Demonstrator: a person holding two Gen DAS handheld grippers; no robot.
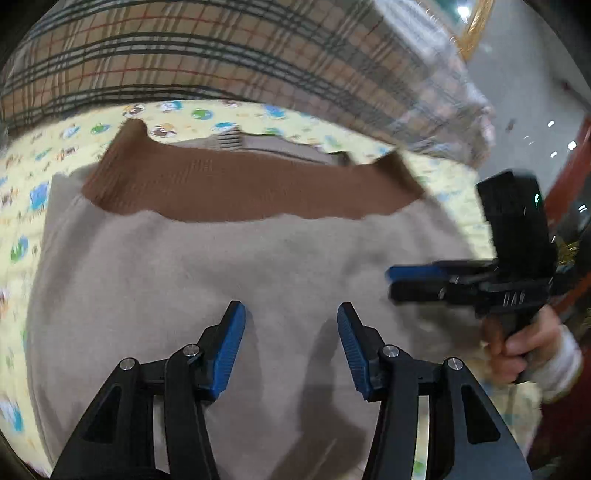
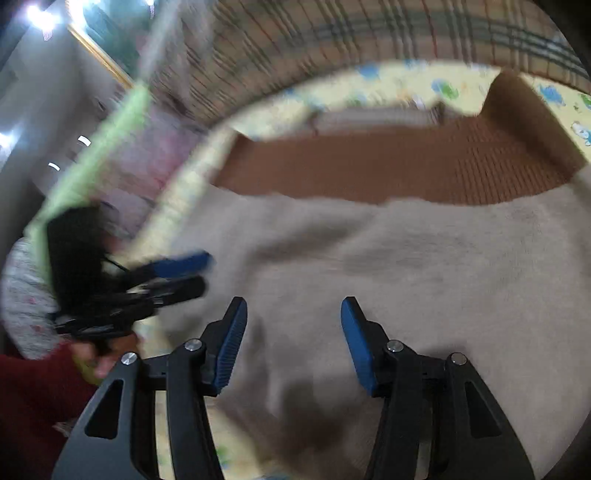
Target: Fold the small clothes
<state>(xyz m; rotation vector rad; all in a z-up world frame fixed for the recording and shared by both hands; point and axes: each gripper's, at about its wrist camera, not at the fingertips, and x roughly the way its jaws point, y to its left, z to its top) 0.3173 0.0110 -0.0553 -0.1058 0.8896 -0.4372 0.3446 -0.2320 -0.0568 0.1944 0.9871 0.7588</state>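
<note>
Broadly, a beige garment [image 1: 229, 295] with a brown band [image 1: 251, 188] along its far edge lies spread over a yellow cartoon-print sheet [image 1: 33, 173], a plaid blanket [image 1: 207, 51] beyond it. Both claws hover low over the beige cloth, pointing toward the band: the left claw [image 1: 291, 345] spread wide and empty, the right claw [image 2: 293, 341] likewise spread. Each is gripped by a hand [image 1: 517, 347] from below.

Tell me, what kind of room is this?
Probably a home bedroom or living room. A beige and brown garment lies on a yellow cartoon-print sheet, a plaid blanket sits behind it, and a gold-framed picture hangs on the wall.
</note>
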